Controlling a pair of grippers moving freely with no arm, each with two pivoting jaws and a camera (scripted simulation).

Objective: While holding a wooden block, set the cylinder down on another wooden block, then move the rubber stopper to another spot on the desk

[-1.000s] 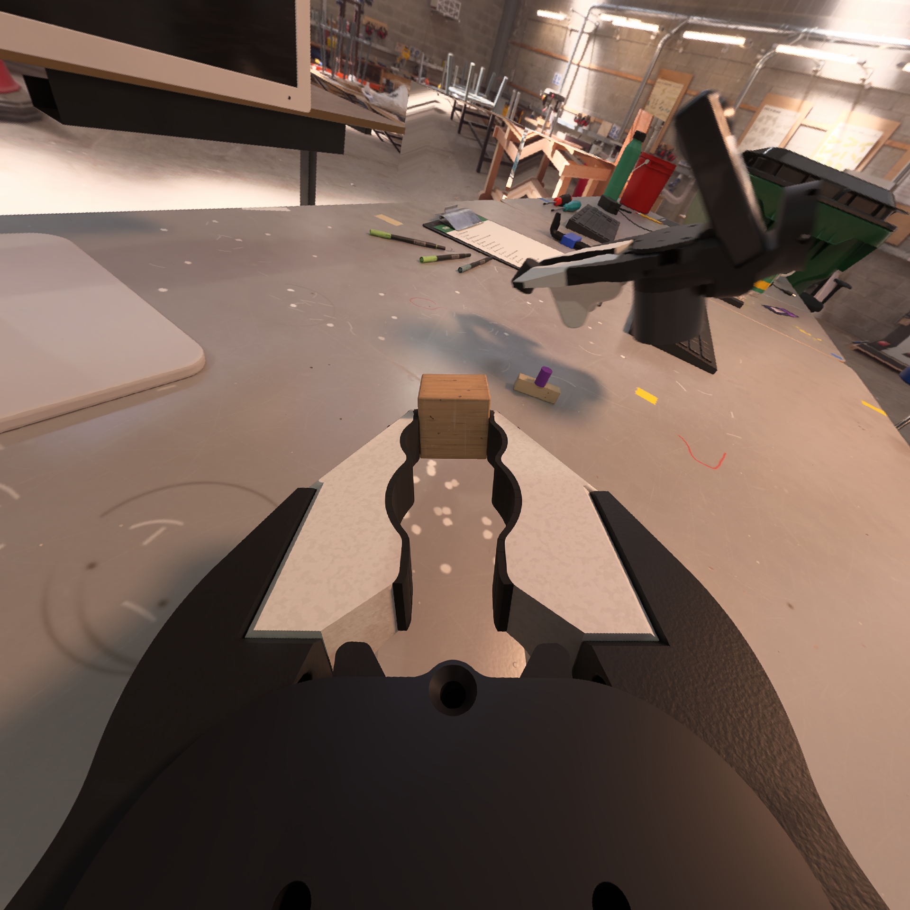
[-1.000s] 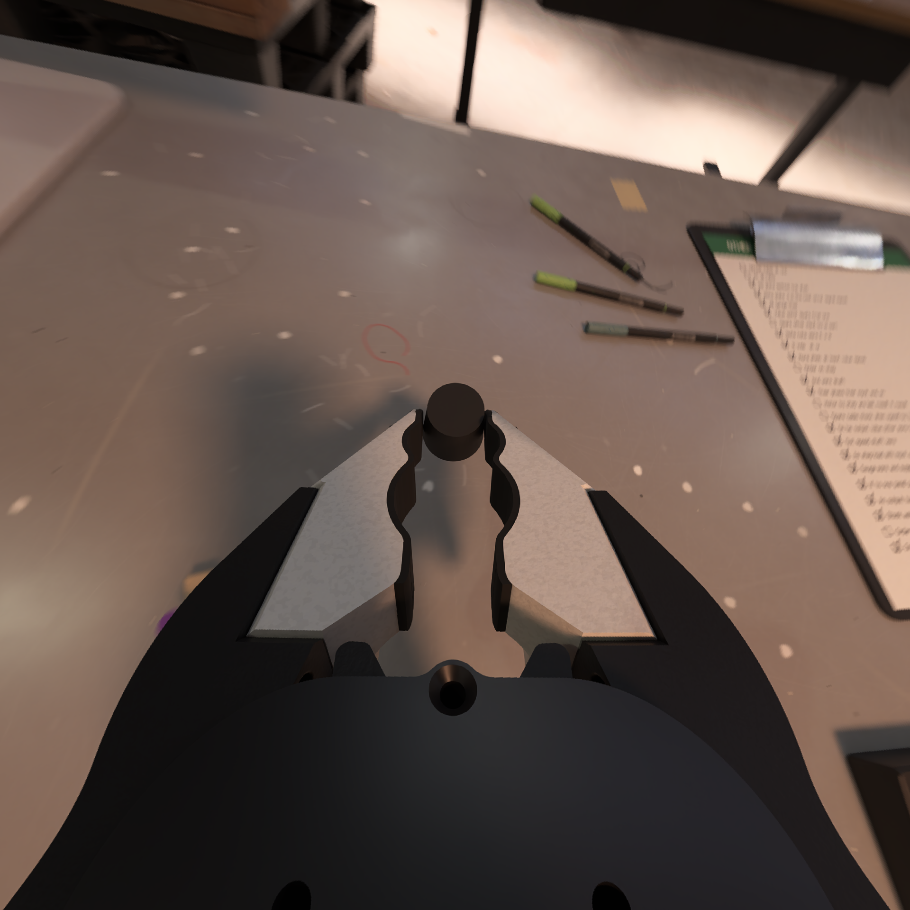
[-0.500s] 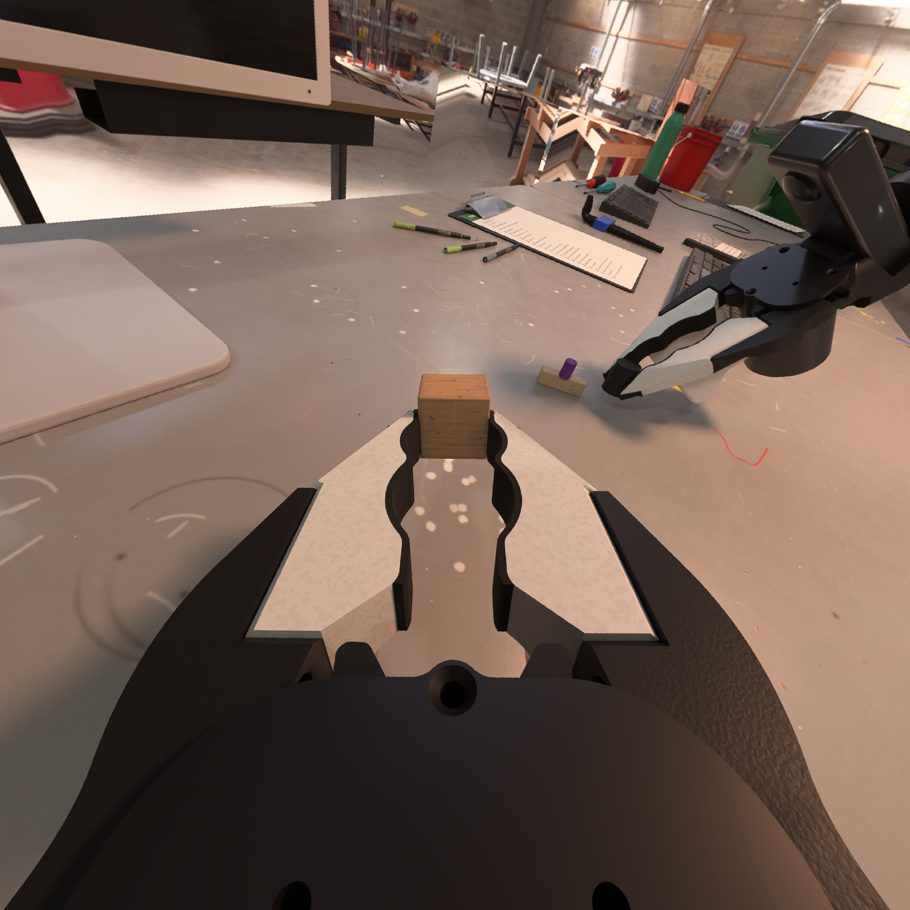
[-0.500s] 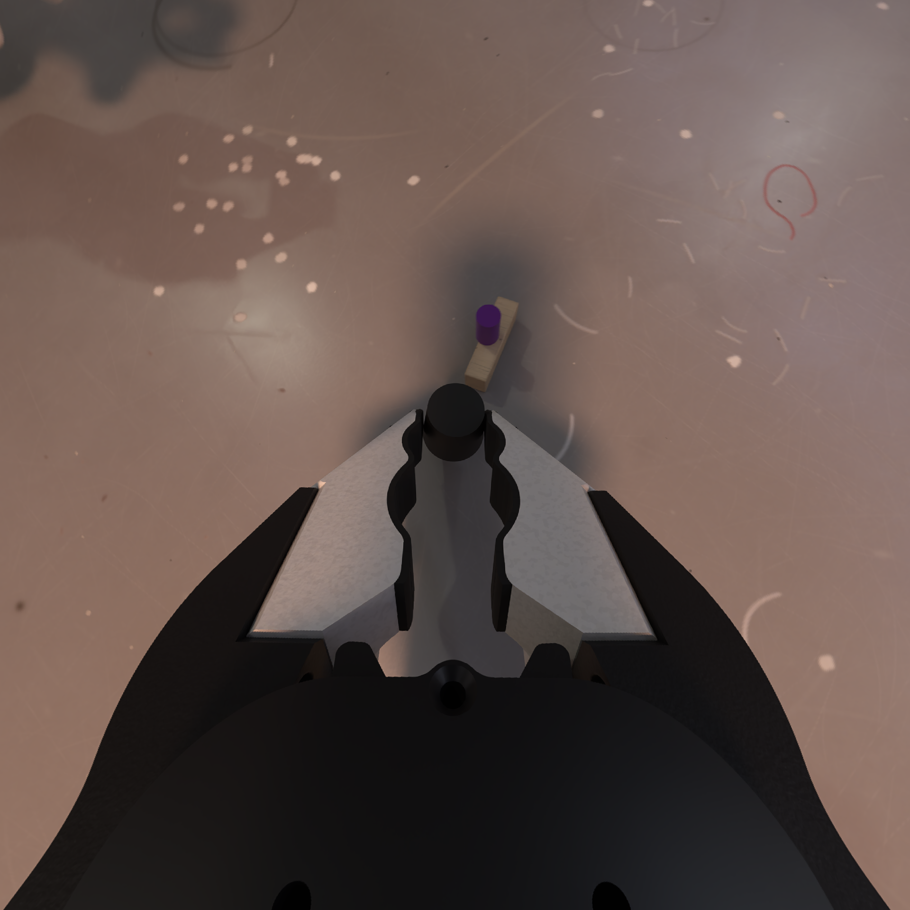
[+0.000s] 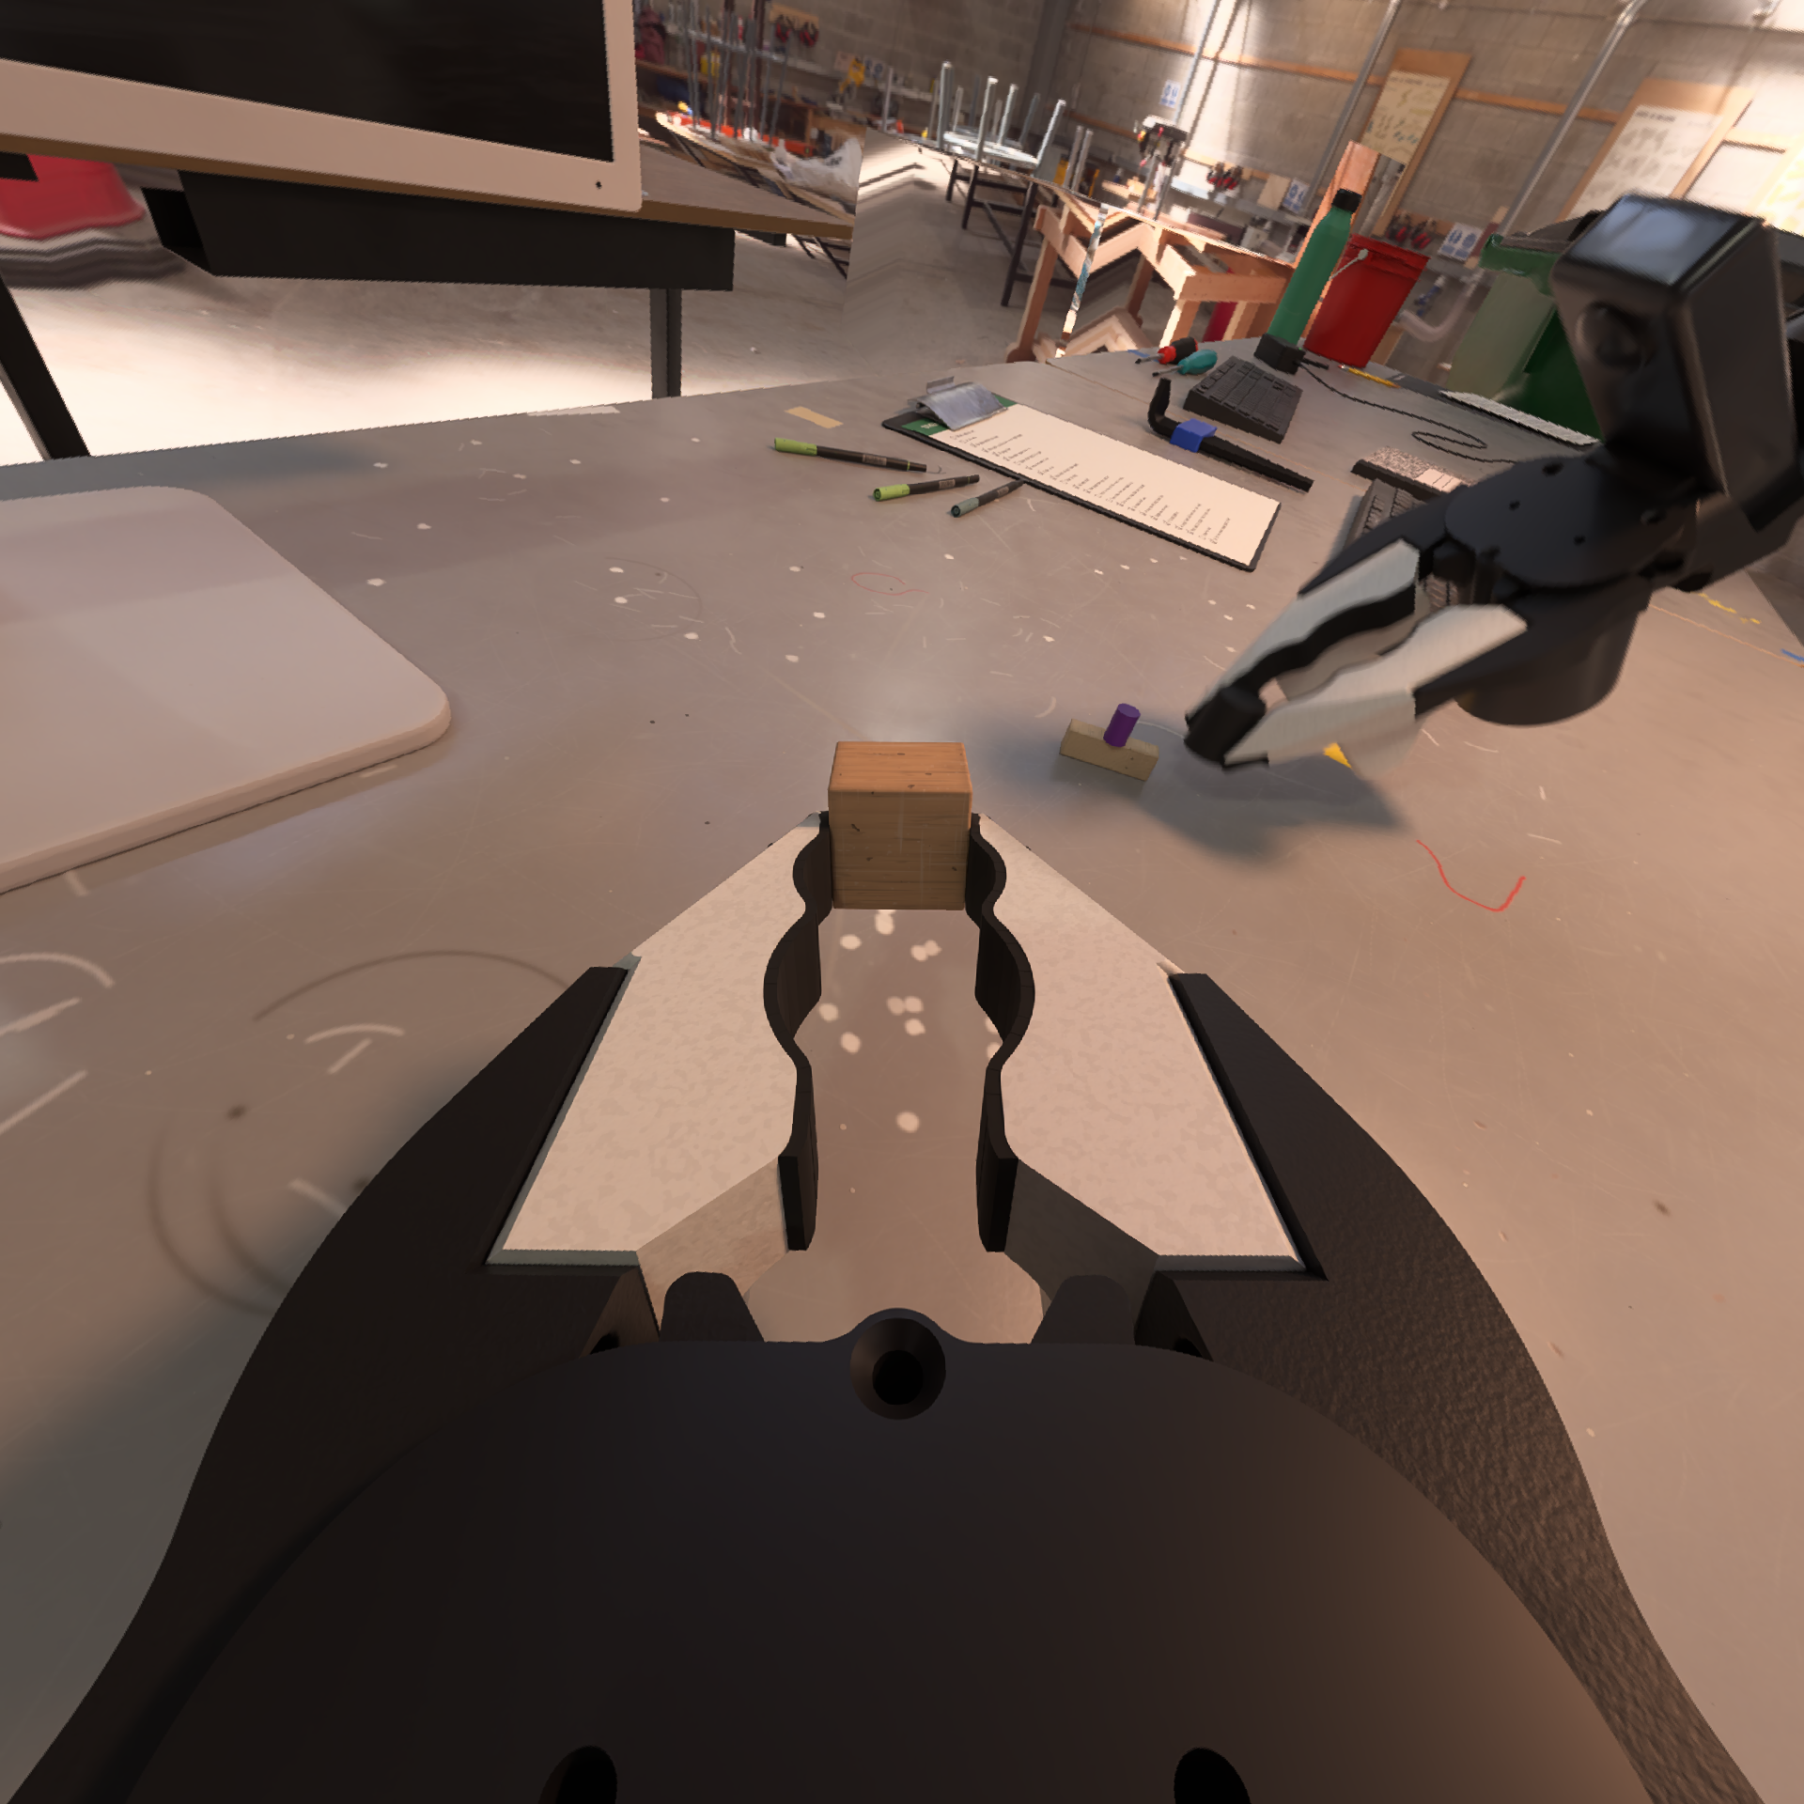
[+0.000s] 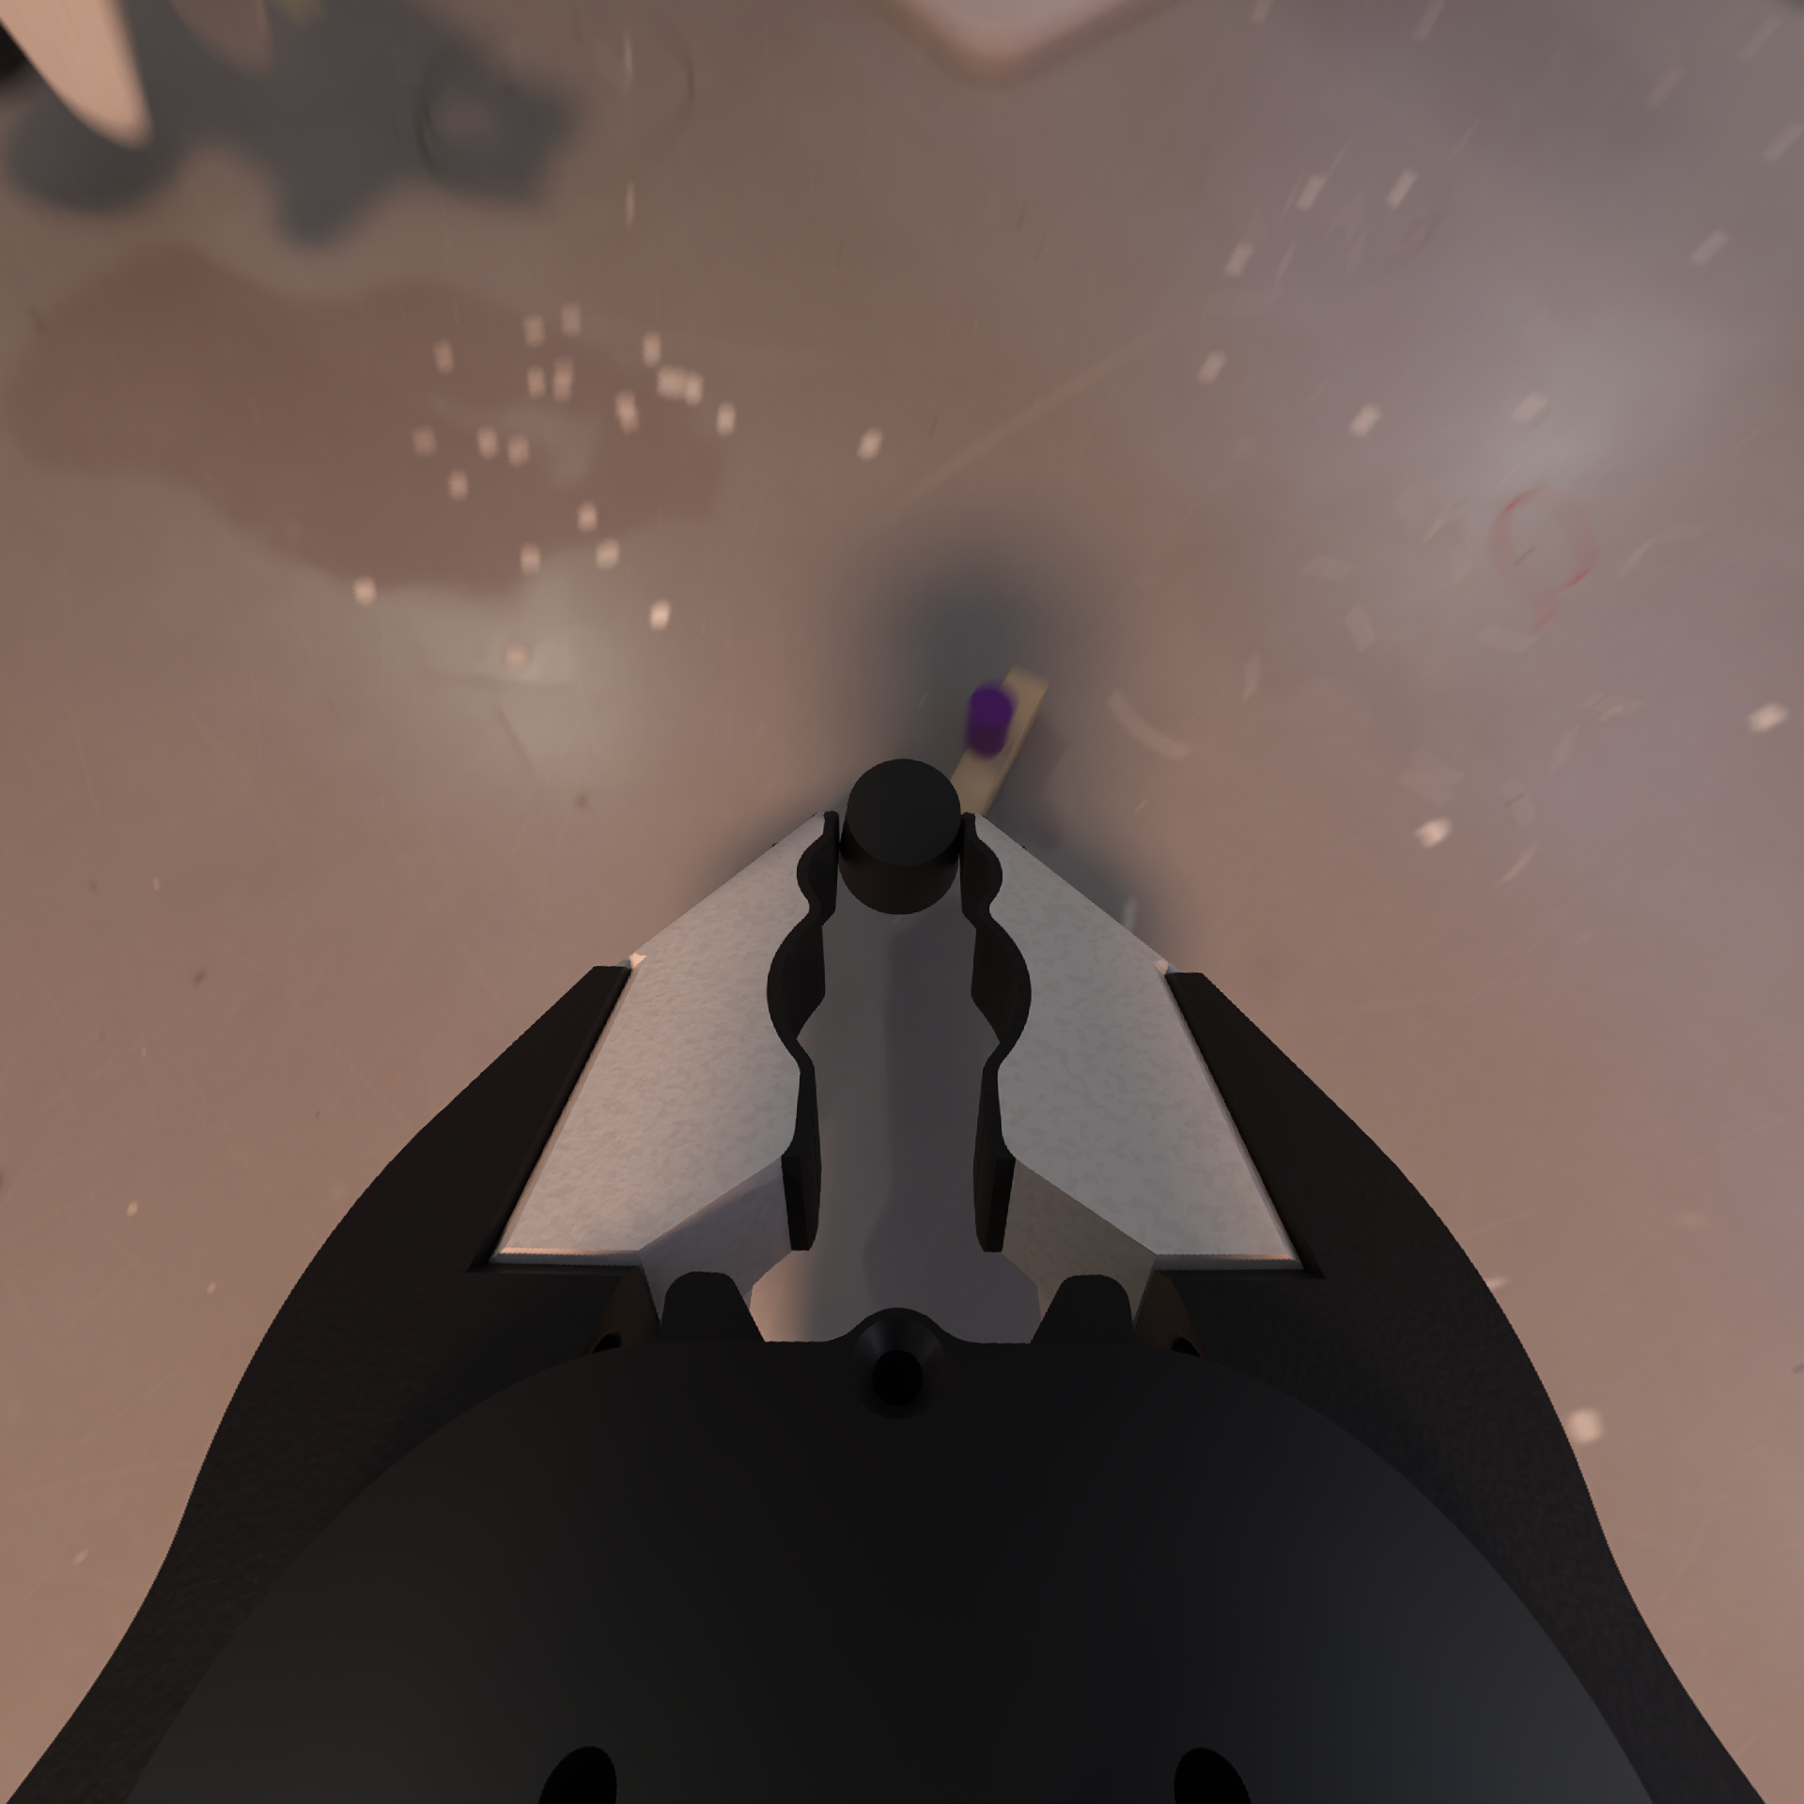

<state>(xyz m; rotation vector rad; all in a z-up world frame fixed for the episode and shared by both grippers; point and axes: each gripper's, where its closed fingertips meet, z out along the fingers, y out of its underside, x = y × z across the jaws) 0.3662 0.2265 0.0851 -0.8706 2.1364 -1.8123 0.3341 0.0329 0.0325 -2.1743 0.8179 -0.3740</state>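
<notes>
since a second ago the right claw point(image 6: 900, 838) has dropped toward the counter point(image 5: 683, 683) (block at 1 o'clock), clamped on the light, grippy rubber stopper point(image 6: 900, 844) by its sides; the left claw point(image 5: 898, 830) stays clamped on the wooden block point(image 5: 900, 825).

Two wide-angle views, each taken from the back of a pair of tongs and looking forward along its two fingers.

The left wrist view sits low over the desk point(image 5: 605, 683), facing almost level across it toward a workshop beyond. The left tongs point(image 5: 898, 830) fill the lower half, very near the lens.

The right wrist view hangs above the desk point(image 6: 293, 879) and looks steeply down at it; the surface is blurred. The right tongs point(image 6: 900, 830) fill its lower half.

Both views share a small flat wooden block point(image 5: 1110, 756) point(image 6: 1005, 747) bearing a purple cylinder point(image 5: 1121, 724) point(image 6: 988, 715). The left view also shows the right tongs point(image 5: 1232, 734) from outside, just beside that block.
</notes>
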